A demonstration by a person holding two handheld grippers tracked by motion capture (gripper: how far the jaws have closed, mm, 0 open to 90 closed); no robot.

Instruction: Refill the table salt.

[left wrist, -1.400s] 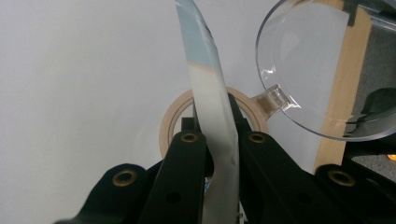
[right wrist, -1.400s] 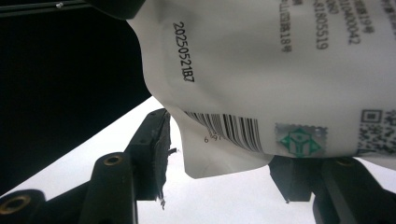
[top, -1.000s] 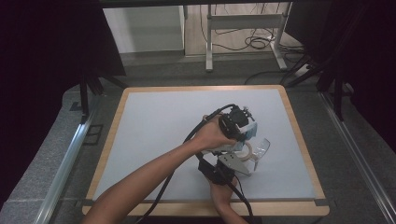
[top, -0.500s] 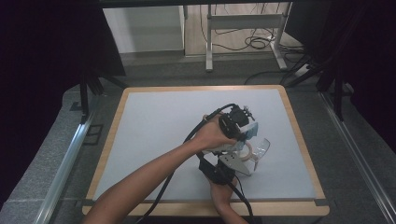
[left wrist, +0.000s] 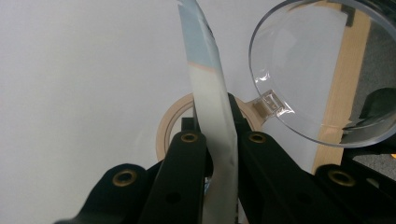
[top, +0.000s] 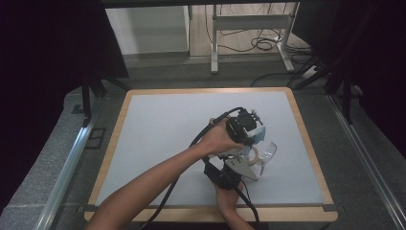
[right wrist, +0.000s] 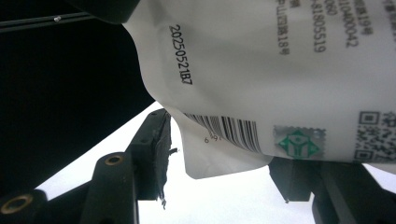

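Left gripper [left wrist: 215, 140]: jaws pressed together on the edge of a white pouch [left wrist: 210, 107], flat seam clamped between the pads, pouch rising straight out ahead of the tips. Right gripper [right wrist: 219, 154]: jaws half spread, lower corner of the same pouch [right wrist: 261, 70] hanging between them; contact with the pads not clear. Clear plastic lid [left wrist: 322, 65] just beyond and to one side of the left jaws; tan ring [left wrist: 170, 126] lying on the mat right under them. Seen from above, both grippers close together near the front right of the table [top: 143, 143]. Pouch likely light, soft-walled, slick film; sags and creases under own weight. Best hold probably at the stiff sealed edges or corners, not the belly. Risk of slipping if pinched loosely.
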